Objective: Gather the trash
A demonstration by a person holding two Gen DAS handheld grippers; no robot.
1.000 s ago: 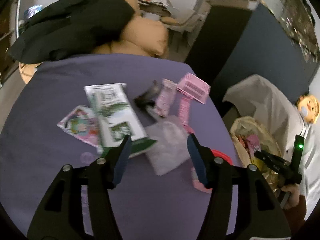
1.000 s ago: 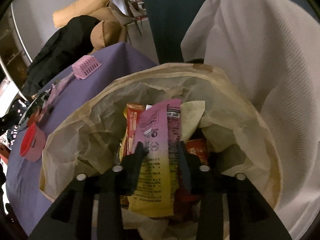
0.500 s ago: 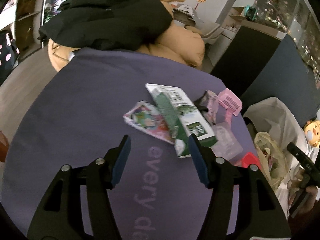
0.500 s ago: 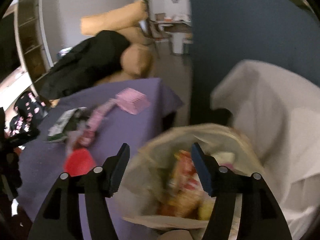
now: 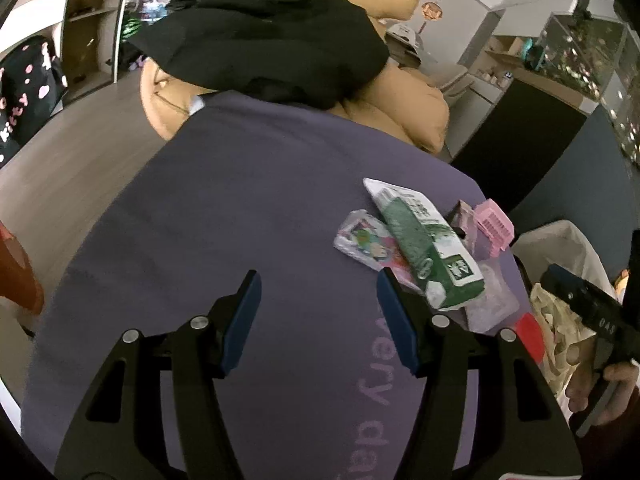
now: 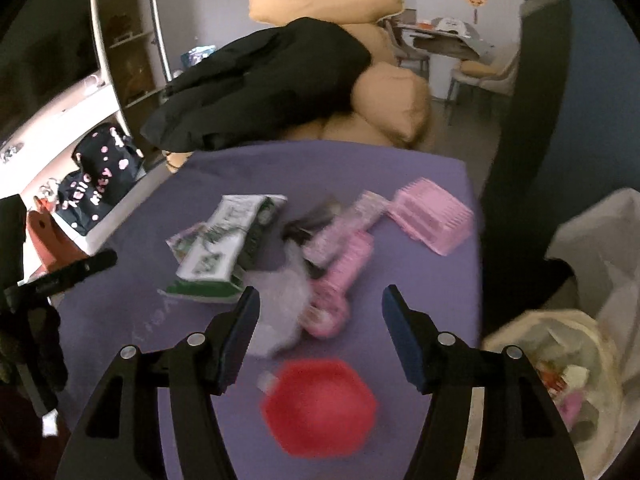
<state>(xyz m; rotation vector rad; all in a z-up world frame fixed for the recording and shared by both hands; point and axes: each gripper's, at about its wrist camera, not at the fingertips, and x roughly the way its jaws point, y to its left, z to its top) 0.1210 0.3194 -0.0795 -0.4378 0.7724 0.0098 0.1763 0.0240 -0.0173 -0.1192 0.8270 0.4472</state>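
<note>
On the purple tablecloth (image 5: pixel 248 208) lies a heap of litter: a green and white carton (image 5: pixel 432 252) (image 6: pixel 224 248), a colourful flat wrapper (image 5: pixel 364 242), a clear plastic bag (image 6: pixel 280 300), pink packaging (image 6: pixel 340 268) and a pink basket (image 6: pixel 432 216). My left gripper (image 5: pixel 318 316) hangs open and empty over bare cloth, left of the heap. My right gripper (image 6: pixel 320 320) is open and empty above a red lid (image 6: pixel 320 404). The lined trash bin (image 6: pixel 560 364) stands at the table's right side, with wrappers inside.
A black coat (image 5: pixel 264 36) lies over tan cushions (image 6: pixel 384 100) beyond the table's far edge. A white cloth (image 6: pixel 604 240) is draped behind the bin. A dark partition (image 6: pixel 520 120) stands at the right. A hand (image 5: pixel 592 392) holds the other tool.
My right gripper let go of the pink and yellow wrapper in the bin, opened wide and swung left over the table. My left gripper drew left, off the heap.
</note>
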